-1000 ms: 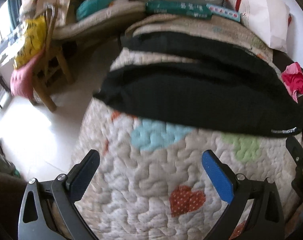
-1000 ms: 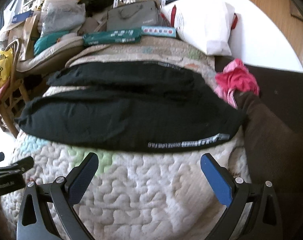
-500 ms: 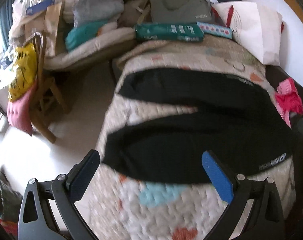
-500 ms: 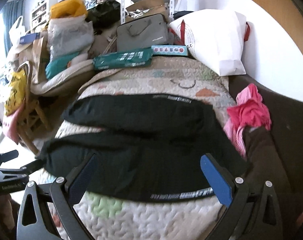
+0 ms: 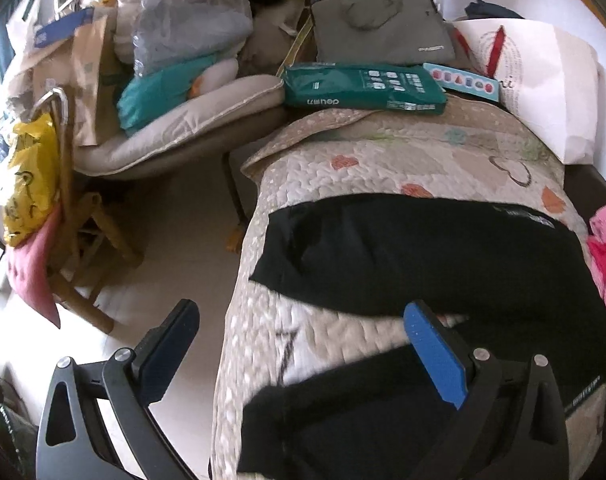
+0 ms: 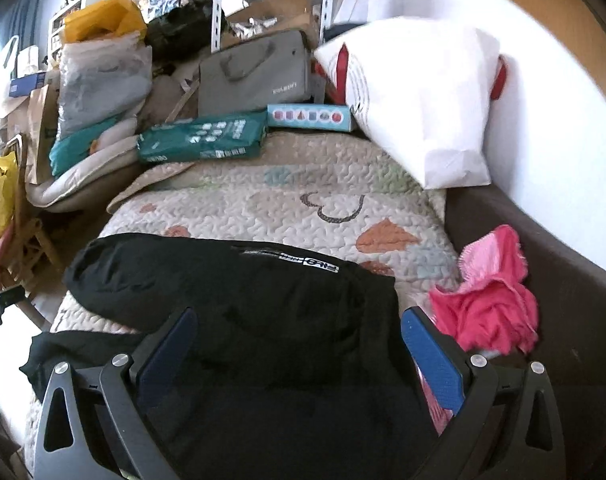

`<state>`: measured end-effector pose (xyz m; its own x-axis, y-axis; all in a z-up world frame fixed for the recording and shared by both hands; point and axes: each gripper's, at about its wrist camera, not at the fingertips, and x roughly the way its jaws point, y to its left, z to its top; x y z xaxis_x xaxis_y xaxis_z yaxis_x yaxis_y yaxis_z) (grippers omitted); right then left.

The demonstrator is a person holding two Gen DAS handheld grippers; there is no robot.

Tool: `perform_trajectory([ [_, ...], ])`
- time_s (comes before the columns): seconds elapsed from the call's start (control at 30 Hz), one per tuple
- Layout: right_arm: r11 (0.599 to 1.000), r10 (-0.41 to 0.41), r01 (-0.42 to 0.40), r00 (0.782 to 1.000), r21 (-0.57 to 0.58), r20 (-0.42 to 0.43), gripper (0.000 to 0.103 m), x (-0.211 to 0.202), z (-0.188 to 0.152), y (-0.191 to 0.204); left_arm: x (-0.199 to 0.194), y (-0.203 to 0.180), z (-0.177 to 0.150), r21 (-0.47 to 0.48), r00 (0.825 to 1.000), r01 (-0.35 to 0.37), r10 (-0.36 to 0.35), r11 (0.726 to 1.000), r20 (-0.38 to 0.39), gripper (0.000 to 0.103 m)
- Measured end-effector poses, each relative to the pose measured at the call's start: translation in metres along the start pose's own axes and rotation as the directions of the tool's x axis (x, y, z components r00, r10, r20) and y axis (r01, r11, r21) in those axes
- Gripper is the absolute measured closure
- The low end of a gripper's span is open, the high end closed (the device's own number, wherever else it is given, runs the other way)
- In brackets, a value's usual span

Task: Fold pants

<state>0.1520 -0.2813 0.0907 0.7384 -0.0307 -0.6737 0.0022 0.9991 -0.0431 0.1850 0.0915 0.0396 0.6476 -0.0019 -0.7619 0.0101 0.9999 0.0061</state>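
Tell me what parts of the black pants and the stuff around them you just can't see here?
- Black pants, right wrist view: the near end is cut off by the bottom edge and covered by the right gripper.
- Pants, left wrist view: the near leg runs behind the left gripper fingers.
- White lettering on the pants: too small to read.
- Pink cloth: crumpled, so what it is stays unclear.

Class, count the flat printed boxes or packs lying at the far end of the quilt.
2: a green pack at the quilt's far left edge, and a light-blue box just right of it, beside the white bag. Clutter behind may hide others.
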Motion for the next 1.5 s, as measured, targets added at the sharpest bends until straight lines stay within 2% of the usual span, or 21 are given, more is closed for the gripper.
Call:
perform_trajectory([
  [0.13, 0.998, 0.064, -0.063, 0.994, 0.016, -0.093, 0.000, 0.053, 0.017, -0.018, 0.045, 0.012, 0.023, -0.019, 0.997, 0.061, -0.061, 0.998, -0.053, 0.001],
  [0.27, 0.994, 0.112, -0.110, 0.980, 0.022, -0.167, 0.000, 0.111, 0.036, -0.028, 0.101, 0.025, 0.047, -0.078, 0.982, 0.125, -0.134, 0.989, -0.136, 0.004],
  [0.4, 0.990, 0.129, -0.138, 0.971, -0.030, -0.199, 0.003, 0.153, 0.053, -0.020, 0.140, 0.036, 0.064, -0.192, 0.967, 0.171, -0.202, 0.966, -0.153, 0.006],
  [0.47, 0.986, 0.146, -0.160, 0.967, -0.052, -0.208, 0.003, 0.167, 0.060, -0.013, 0.154, 0.036, 0.072, -0.213, 0.963, 0.188, -0.222, 0.959, -0.153, 0.006],
  [0.63, 0.970, 0.181, -0.213, 0.954, -0.114, -0.240, 0.004, 0.199, 0.074, 0.008, 0.179, 0.023, 0.085, -0.144, 0.962, 0.180, -0.205, 0.973, -0.179, 0.006],
  [0.73, 0.960, 0.199, -0.244, 0.941, -0.140, -0.274, 0.008, 0.216, 0.074, 0.015, 0.187, 0.012, 0.082, -0.084, 0.953, 0.205, -0.219, 0.975, -0.211, 0.007],
  [0.8, 0.955, 0.198, -0.253, 0.934, -0.156, -0.297, 0.011, 0.226, 0.070, 0.017, 0.189, 0.005, 0.079, -0.039, 0.946, 0.227, -0.230, 0.973, -0.228, 0.016],
  [0.87, 0.950, 0.190, -0.256, 0.926, -0.176, -0.327, 0.013, 0.238, 0.064, 0.018, 0.194, -0.004, 0.073, 0.038, 0.953, 0.181, -0.166, 0.983, -0.254, 0.043],
  [0.9, 0.950, 0.192, -0.260, 0.924, -0.174, -0.332, 0.014, 0.241, 0.063, 0.017, 0.194, -0.006, 0.072, 0.057, 0.957, 0.165, -0.146, 0.985, -0.252, 0.046],
  [0.93, 0.949, 0.204, -0.270, 0.920, -0.164, -0.335, 0.015, 0.244, 0.061, 0.016, 0.193, -0.005, 0.071, 0.062, 0.959, 0.170, -0.150, 0.984, -0.241, 0.056],
  [0.97, 0.948, 0.215, -0.279, 0.916, -0.155, -0.338, 0.021, 0.245, 0.061, 0.017, 0.191, -0.002, 0.071, 0.053, 0.960, 0.169, -0.152, 0.984, -0.235, 0.070],
  [1.0, 0.943, 0.246, -0.305, 0.907, -0.131, -0.343, 0.034, 0.246, 0.060, 0.016, 0.189, 0.002, 0.072, 0.035, 0.960, 0.171, -0.159, 0.985, -0.232, 0.075],
  [1.03, 0.938, 0.273, -0.328, 0.897, -0.111, -0.349, 0.040, 0.246, 0.060, 0.015, 0.188, 0.007, 0.073, 0.017, 0.958, 0.179, -0.171, 0.984, -0.230, 0.087],
  [1.07, 0.932, 0.297, -0.350, 0.887, -0.094, -0.353, 0.047, 0.245, 0.059, 0.015, 0.186, 0.013, 0.074, -0.002, 0.956, 0.187, -0.182, 0.982, -0.232, 0.092],
  [1.1, 0.931, 0.298, -0.351, 0.889, -0.099, -0.349, 0.059, 0.242, 0.058, 0.017, 0.184, 0.015, 0.073, -0.009, 0.955, 0.192, -0.189, 0.981, -0.230, 0.092],
  [1.17, 0.928, 0.308, -0.361, 0.884, -0.094, -0.352, 0.074, 0.236, 0.057, 0.017, 0.178, 0.016, 0.074, 0.000, 0.959, 0.187, -0.183, 0.982, -0.218, 0.094],
  [1.23, 0.928, 0.316, -0.363, 0.883, -0.079, -0.346, 0.080, 0.229, 0.058, 0.015, 0.167, 0.009, 0.073, 0.034, 0.967, 0.169, -0.159, 0.985, -0.198, 0.095],
  [1.27, 0.929, 0.318, -0.363, 0.885, -0.076, -0.339, 0.090, 0.222, 0.058, 0.013, 0.161, 0.006, 0.073, 0.044, 0.971, 0.164, -0.153, 0.986, -0.186, 0.095],
  [1.3, 0.927, 0.324, -0.368, 0.883, -0.073, -0.339, 0.094, 0.218, 0.059, 0.014, 0.154, 0.004, 0.073, 0.049, 0.974, 0.161, -0.151, 0.986, -0.172, 0.095],
  [1.5, 0.930, 0.287, -0.342, 0.905, -0.135, -0.315, 0.096, 0.171, 0.052, 0.024, 0.098, 0.007, 0.068, 0.055, 0.986, 0.151, -0.147, 0.987, -0.080, 0.095],
])
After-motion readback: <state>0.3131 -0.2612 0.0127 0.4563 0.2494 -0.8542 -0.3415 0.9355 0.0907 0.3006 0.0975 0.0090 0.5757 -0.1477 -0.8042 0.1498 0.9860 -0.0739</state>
